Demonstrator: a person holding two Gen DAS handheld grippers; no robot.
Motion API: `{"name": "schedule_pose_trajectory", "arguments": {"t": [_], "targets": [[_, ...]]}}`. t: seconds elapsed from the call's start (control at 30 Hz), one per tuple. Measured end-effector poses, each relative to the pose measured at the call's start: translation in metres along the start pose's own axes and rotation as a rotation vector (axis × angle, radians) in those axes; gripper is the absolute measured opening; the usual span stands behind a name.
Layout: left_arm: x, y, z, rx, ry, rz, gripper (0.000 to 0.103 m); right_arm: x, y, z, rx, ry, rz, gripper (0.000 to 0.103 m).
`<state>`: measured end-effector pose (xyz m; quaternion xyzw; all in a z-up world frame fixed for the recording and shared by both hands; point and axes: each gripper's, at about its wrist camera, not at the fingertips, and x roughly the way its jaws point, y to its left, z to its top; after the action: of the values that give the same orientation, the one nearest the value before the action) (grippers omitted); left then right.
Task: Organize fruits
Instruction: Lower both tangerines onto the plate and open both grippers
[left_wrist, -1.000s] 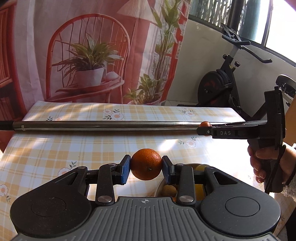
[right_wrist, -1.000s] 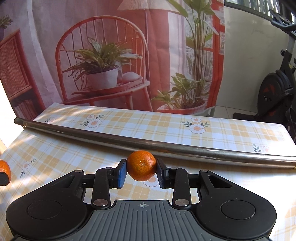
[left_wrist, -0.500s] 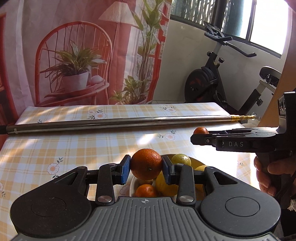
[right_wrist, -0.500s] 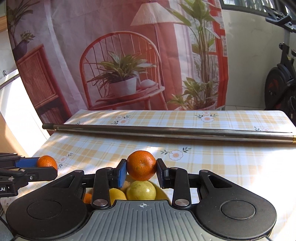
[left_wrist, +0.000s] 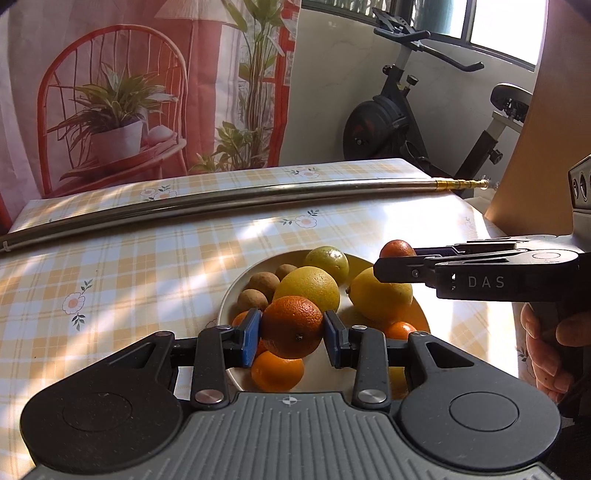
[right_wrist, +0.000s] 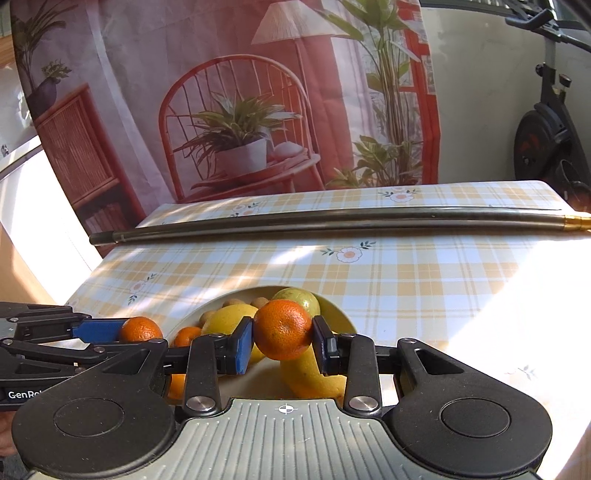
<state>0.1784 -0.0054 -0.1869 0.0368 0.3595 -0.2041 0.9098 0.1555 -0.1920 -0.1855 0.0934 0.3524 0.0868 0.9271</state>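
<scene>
Both grippers have come lower and closer to the bowl (left_wrist: 236, 291) since a second ago; then only its rim peeked past the left tool, now most of it and its fruit lie in plain sight under both.

Left gripper (left_wrist: 291, 334): fingers clenched on an orange (left_wrist: 291, 326), held above the near side of the bowl, clear of the fruit beneath. Blue pads (left_wrist: 250, 338) press it from either side.

Right gripper (right_wrist: 282, 345): also clamped on a smaller orange (right_wrist: 282, 329), hovering over the bowl's far right part. From the left view it reaches in from the right, its orange at the tip, with a hand (left_wrist: 546, 354) on the handle.

Bowl contents: two large lemons (left_wrist: 310, 288), a greenish-yellow lime (left_wrist: 327, 260) at the back, brown kiwis (left_wrist: 262, 284) on the left, several small mandarins (left_wrist: 277, 371) at the near edge. The bowl sits on a table (left_wrist: 129, 273) covered in yellow plaid cloth with small flowers.

A long metal rod (left_wrist: 221, 197) lies across the table behind the bowl, well apart from it. Behind the table: a printed backdrop (right_wrist: 236, 110) with a red chair and potted plant, and an exercise bike (left_wrist: 399, 122) to the right.
</scene>
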Motion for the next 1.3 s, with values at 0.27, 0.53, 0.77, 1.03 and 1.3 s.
{"name": "schedule_pose_trajectory", "arguments": {"t": [0.27, 0.53, 0.77, 1.03, 1.3], "targets": [[0.01, -0.012, -0.009, 0.048, 0.039, -0.029, 0.038, 0.002, 0.008, -0.008, -0.013, 0.02, 0.021, 0.031], [0.02, -0.026, -0.022, 0.105, 0.091, -0.055, 0.038, 0.006, 0.012, -0.01, -0.025, 0.047, 0.042, 0.031], [0.025, -0.02, -0.023, 0.071, 0.126, -0.033, 0.038, 0.008, 0.022, -0.011, -0.067, 0.067, 0.074, 0.031], [0.033, -0.018, -0.026, 0.045, 0.177, -0.036, 0.038, 0.021, 0.02, -0.017, -0.027, 0.133, 0.08, 0.031], [0.037, -0.013, -0.029, 0.021, 0.197, -0.04, 0.038, 0.026, 0.013, -0.021, 0.012, 0.162, 0.063, 0.031]]}}
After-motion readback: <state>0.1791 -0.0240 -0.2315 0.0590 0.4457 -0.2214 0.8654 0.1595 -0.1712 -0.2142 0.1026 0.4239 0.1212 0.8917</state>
